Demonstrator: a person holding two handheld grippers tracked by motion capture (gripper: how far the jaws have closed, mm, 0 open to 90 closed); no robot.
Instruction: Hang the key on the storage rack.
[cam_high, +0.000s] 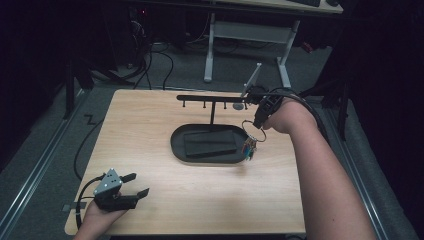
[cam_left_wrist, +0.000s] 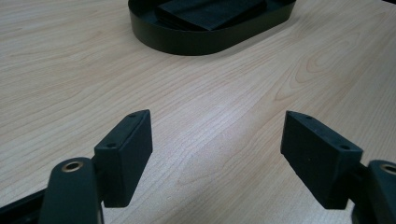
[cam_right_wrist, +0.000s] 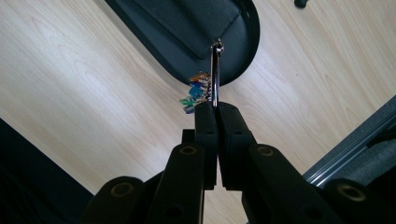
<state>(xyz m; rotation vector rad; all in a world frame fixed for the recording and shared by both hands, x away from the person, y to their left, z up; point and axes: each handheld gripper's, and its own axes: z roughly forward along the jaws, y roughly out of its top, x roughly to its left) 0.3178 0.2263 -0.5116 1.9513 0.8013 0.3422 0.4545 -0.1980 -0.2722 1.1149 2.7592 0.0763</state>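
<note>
Wooden table (cam_high: 150, 125), right gripper (cam_high: 258, 121) raised, jaws pinching key ring (cam_high: 253, 131).

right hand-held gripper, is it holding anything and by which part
Yes. The right hand-held gripper is shut on the key ring, pinching the metal ring's edge; the coloured keys hang below. The left hand-held gripper is open and holds nothing.

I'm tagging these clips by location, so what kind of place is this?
Probably a lab or workshop recording station: a wooden table set up with a black key stand and tray, cables on the grey carpet, and another desk frame behind.
</note>
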